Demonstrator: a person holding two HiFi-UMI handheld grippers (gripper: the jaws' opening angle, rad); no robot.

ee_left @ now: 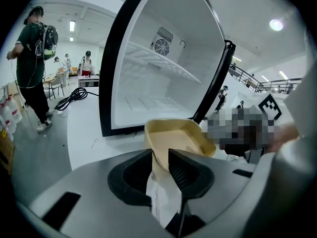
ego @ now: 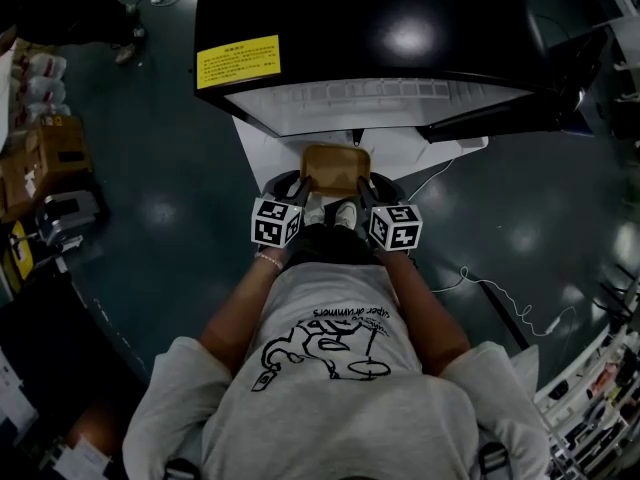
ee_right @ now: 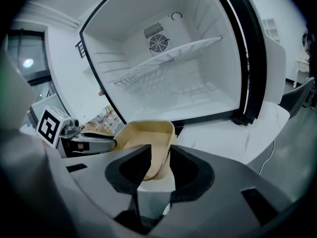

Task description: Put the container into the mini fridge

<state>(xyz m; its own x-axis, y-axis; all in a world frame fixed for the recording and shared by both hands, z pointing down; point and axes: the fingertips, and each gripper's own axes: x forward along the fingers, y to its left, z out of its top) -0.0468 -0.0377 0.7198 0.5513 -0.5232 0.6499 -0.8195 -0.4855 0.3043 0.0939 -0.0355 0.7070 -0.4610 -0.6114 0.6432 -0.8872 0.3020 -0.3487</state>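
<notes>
Closest in, the left gripper (ee_left: pixel 157 152) has its jaws drawn narrow, pinching one side wall of the tan container (ee_left: pixel 181 135). The right gripper (ee_right: pixel 159 150) pinches the opposite wall the same way. Between them the container sits at the centre of the head view, just in front of the mini fridge (ego: pixel 380 103) and outside its lower edge. The door (ego: pixel 510 118) stands swung out to the right of frame. A white cavity under the wire shelf (ee_right: pixel 168 63) faces the container, wider than it.

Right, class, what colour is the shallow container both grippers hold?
The shallow open container is pale tan; clearest in the left gripper view.
</notes>
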